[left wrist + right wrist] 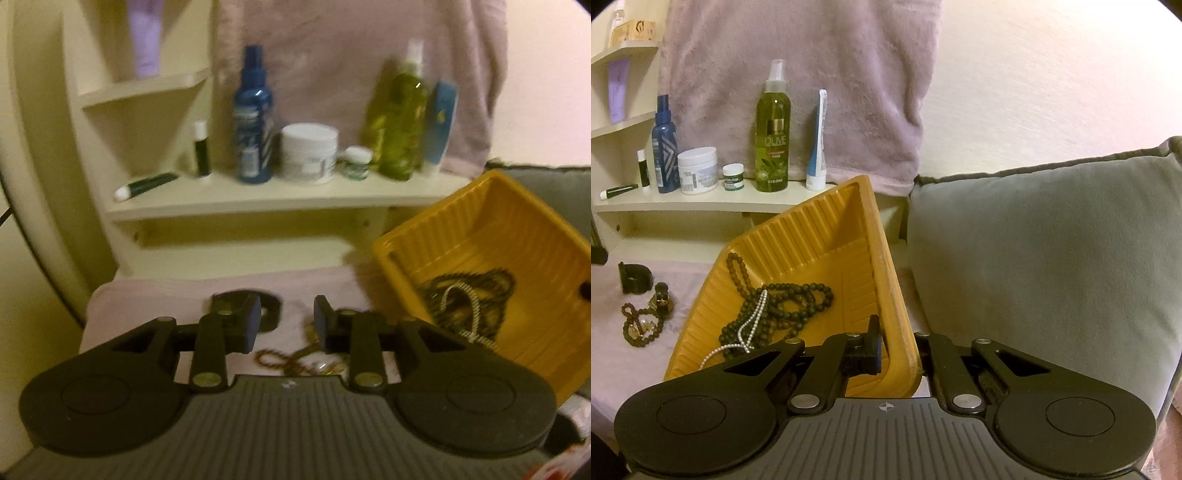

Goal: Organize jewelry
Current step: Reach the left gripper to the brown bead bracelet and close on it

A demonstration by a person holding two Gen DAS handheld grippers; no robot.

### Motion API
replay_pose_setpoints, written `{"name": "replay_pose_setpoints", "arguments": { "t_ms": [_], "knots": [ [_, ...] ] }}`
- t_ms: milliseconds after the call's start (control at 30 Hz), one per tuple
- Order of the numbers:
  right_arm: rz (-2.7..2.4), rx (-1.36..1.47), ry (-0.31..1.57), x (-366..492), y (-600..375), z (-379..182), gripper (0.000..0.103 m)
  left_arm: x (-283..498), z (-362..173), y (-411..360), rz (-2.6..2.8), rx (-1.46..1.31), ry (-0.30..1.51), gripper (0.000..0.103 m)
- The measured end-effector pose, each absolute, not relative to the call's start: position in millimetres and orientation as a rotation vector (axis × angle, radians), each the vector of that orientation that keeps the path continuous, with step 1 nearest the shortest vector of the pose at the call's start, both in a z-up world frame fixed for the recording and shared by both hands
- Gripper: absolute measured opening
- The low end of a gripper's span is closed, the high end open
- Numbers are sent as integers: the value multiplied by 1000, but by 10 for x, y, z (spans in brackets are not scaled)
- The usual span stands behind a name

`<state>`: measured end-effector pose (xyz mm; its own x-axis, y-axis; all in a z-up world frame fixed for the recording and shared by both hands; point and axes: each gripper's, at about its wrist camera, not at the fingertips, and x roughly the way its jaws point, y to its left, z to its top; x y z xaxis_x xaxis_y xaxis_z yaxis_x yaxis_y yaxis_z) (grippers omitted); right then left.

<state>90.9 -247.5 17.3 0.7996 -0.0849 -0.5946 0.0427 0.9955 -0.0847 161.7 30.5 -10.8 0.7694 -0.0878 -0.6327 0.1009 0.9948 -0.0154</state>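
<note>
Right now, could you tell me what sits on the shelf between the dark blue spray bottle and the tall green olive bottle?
A white tub and a small green-labelled jar stand between the blue bottle and the olive bottle, clearest in the right wrist view.

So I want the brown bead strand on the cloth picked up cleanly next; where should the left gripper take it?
Grip the brown bead strand at its bare upper loop, away from the gold pieces tangled lower down. Come from above with the left gripper, jaws straddling the single line of beads: it lies flat on the cloth, so no side offers an edge.

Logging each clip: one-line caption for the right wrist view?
Right tool clamps the tilted yellow tray by its rim, bead necklaces piled inside.
</note>
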Motion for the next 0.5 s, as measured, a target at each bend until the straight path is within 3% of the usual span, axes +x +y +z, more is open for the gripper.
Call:
{"name": "replay_pose_setpoints", "arguments": {
  "t_ms": [267, 500],
  "knots": [
    [-71, -75, 643, 917, -2470, 161, 6, 1492, -465, 355, -70, 31, 723, 34],
    [-72, -81, 645, 915, -2471, 151, 6, 1501, -685, 331, -44, 0, 742, 48]
  ]
}}
